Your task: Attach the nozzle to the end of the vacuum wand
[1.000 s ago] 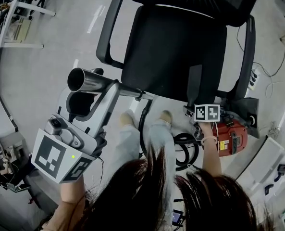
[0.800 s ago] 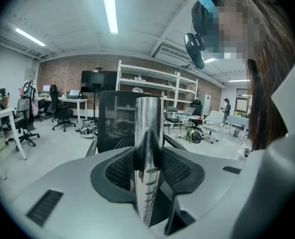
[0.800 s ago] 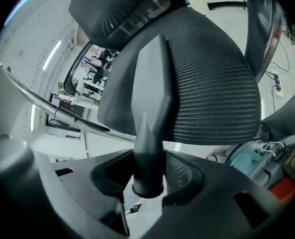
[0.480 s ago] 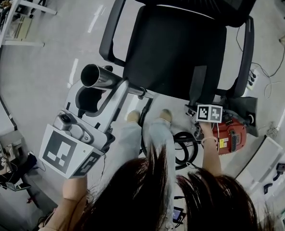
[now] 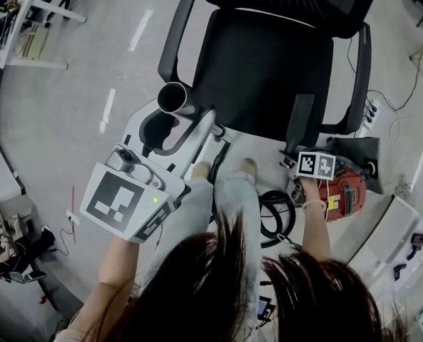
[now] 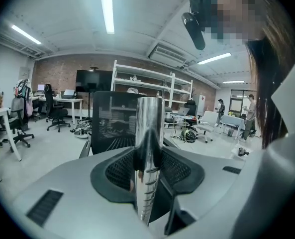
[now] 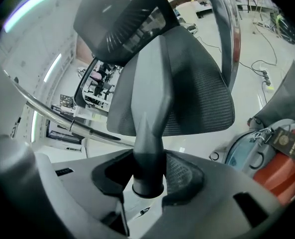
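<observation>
A chrome vacuum wand (image 5: pixel 174 98) sticks out of my left gripper (image 5: pixel 179 125), its open round end just left of the chair seat. In the left gripper view the wand (image 6: pixel 148 143) runs up and away, and the left gripper (image 6: pixel 148 164) is shut on it. My right gripper (image 5: pixel 304 155) is shut on a dark grey nozzle (image 5: pixel 299 123) whose flat tip lies over the seat's right side. The right gripper view shows the nozzle (image 7: pixel 151 128) clamped in the right gripper (image 7: pixel 148 176), round collar toward the camera. Wand and nozzle are apart.
A black office chair (image 5: pixel 268 63) stands straight ahead. A red vacuum cleaner (image 5: pixel 345 197) with a coiled black hose (image 5: pixel 275 219) sits on the floor at right, beside a power strip (image 5: pixel 374 116). The person's shoes (image 5: pixel 197 171) are below the seat. White shelving (image 5: pixel 26 27) stands far left.
My left gripper has carried the wand to the right, nearer the chair seat. The right gripper with the nozzle has risen a little and shifted slightly right.
</observation>
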`<state>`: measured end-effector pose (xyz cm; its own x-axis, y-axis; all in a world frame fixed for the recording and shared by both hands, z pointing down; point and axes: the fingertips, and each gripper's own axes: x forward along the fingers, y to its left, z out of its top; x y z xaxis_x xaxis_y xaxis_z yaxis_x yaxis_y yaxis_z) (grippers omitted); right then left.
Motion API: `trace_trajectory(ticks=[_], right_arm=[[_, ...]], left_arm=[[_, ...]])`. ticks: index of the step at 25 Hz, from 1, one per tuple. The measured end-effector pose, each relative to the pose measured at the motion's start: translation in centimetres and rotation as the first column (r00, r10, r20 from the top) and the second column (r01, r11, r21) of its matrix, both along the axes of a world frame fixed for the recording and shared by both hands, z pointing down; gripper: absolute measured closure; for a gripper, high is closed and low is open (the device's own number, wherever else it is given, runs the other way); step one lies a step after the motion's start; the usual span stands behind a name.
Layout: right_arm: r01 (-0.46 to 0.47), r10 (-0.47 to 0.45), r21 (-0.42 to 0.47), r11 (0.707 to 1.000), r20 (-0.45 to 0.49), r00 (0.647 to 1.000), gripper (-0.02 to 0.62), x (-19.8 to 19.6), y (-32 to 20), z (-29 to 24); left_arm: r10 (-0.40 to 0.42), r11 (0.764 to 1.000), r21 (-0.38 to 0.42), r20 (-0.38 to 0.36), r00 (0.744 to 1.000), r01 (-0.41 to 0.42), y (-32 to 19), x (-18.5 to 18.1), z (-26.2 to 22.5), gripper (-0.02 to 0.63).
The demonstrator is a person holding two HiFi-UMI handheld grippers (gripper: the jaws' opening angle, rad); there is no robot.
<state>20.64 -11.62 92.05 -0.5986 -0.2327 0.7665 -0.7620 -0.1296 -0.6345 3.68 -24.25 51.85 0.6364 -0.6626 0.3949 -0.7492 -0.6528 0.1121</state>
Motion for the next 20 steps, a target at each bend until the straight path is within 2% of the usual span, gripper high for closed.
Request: trace_trajectory(ticks=[20], right_arm=[[-0.094,0.093,0.058,0.994,0.016,0.996,0.414,-3.4,4.8,-8.0]], left_arm=[[0.087,0.996,-0.021,0.03,0.996,-0.087,2.6,0.0,-1.1,0.445]])
